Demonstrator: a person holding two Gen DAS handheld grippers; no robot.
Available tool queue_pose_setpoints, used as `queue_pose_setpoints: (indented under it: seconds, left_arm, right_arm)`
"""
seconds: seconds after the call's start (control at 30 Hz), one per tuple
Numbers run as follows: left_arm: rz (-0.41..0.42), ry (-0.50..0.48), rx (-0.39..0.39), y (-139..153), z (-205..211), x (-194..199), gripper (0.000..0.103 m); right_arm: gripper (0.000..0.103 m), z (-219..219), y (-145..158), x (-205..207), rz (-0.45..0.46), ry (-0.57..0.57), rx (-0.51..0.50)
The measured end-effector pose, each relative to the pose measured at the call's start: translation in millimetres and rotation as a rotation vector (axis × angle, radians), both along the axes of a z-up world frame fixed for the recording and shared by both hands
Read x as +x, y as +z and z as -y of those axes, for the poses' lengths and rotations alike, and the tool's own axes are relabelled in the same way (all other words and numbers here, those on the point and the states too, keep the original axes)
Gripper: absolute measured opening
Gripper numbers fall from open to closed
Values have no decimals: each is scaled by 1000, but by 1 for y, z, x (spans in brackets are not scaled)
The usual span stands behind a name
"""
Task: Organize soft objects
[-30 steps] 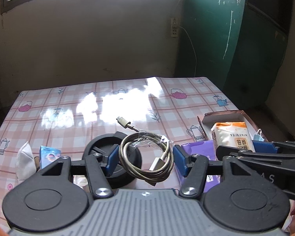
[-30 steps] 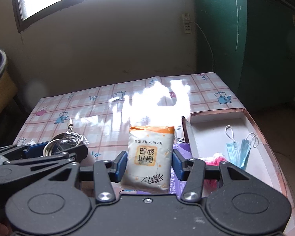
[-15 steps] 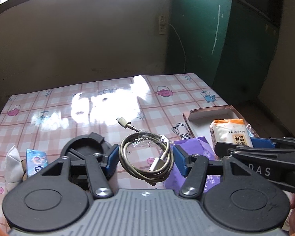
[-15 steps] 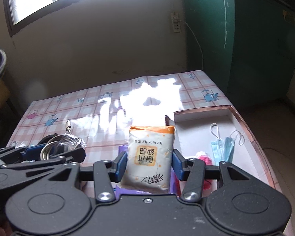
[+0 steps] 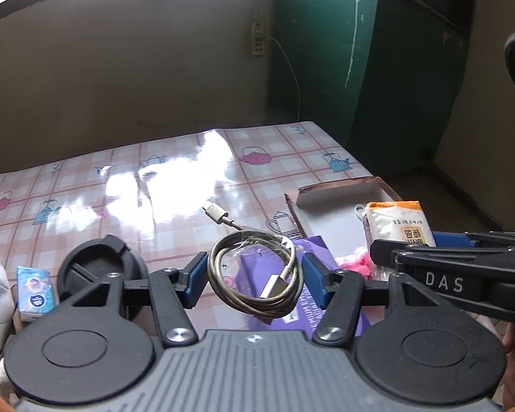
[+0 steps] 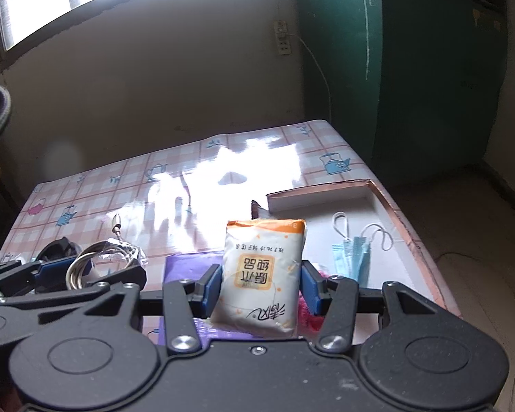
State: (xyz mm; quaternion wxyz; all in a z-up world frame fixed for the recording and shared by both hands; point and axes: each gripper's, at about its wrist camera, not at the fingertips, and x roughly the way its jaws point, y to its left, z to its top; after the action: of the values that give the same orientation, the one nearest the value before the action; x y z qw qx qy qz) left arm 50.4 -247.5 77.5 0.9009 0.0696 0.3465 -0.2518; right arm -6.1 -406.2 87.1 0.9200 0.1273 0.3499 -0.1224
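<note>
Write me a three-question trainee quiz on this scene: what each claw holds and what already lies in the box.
1. What does the left claw hold?
2. True or false: the right claw is closed on a tissue pack.
3. Which item already lies in the open box? A) blue face masks B) the coiled cable C) the small blue packet

Key:
1. A coiled cable, gripped between the blue pads.
2. True.
3. A; the small blue packet sits on the table to the far left.
</note>
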Motion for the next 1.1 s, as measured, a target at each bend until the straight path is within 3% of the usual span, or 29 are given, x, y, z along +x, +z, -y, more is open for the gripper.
queue_pose_setpoints:
  seconds: [0.6,1.1]
  left_arm:
    - [-11,-130,-15,-13,46,-10,60]
    - [-37,-180,-40,-26,101,11,60]
  right_arm:
    - [59,51,-9,-9,-16,-53,-5]
    - [59,102,-20,17,-33,-67,8]
